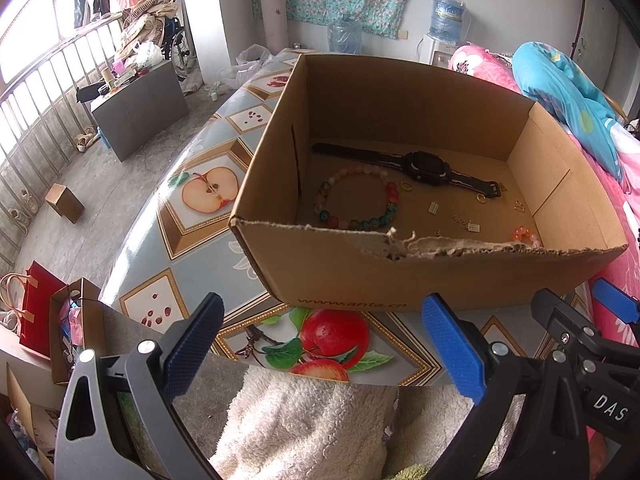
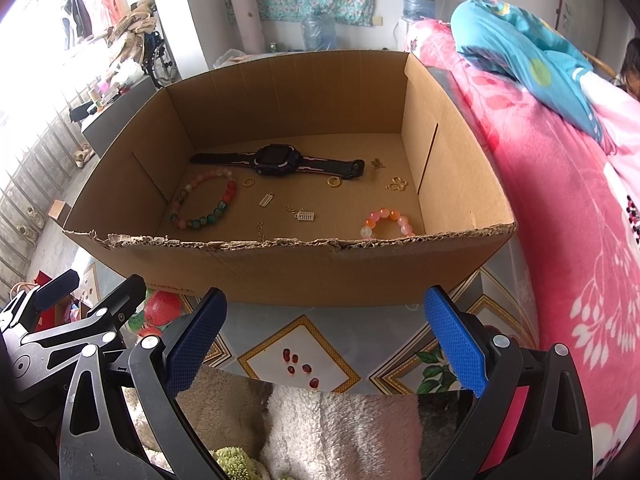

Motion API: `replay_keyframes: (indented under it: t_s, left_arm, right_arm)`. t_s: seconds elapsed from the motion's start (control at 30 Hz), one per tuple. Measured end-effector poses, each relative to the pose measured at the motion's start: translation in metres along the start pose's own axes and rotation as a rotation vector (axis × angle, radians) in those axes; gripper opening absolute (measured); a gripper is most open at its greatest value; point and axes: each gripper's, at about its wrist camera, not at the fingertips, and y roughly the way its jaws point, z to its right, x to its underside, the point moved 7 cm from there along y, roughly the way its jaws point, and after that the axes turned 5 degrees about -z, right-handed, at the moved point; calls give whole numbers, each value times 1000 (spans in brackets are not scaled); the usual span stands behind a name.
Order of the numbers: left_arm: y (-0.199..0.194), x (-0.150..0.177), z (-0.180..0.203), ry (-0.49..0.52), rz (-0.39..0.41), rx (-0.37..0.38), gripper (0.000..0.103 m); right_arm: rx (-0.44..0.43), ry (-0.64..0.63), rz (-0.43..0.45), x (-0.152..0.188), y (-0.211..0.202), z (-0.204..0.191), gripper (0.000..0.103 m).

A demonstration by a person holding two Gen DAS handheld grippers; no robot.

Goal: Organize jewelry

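An open cardboard box [image 1: 400,280] [image 2: 280,264] stands on the fruit-print table. Inside lie a black watch [image 1: 424,166] [image 2: 276,160], a large multicolour bead bracelet [image 1: 356,200] [image 2: 204,202], a small pink-orange bead bracelet [image 2: 386,222] [image 1: 526,236], gold rings [image 2: 334,181] and small gold charms [image 2: 266,200]. My left gripper [image 1: 324,344] is open and empty, in front of the box's near wall. My right gripper [image 2: 326,340] is open and empty, also in front of the box. The right gripper shows at the left wrist view's right edge [image 1: 580,328].
The table [image 2: 300,344] carries a glossy fruit-pattern cover. A bed with pink bedding [image 2: 560,200] and a blue quilt [image 2: 532,52] lies to the right. The floor on the left holds a grey cabinet [image 1: 140,112], a small box [image 1: 64,202] and a red bag [image 1: 38,312].
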Motion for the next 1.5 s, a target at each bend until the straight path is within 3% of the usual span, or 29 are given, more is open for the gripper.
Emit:
replay_keyframes:
  t_s: [1.5]
  left_arm:
    - [1, 3, 0, -3, -4, 1, 97]
  right_arm:
    - [-7, 9, -14, 2, 1, 1, 95]
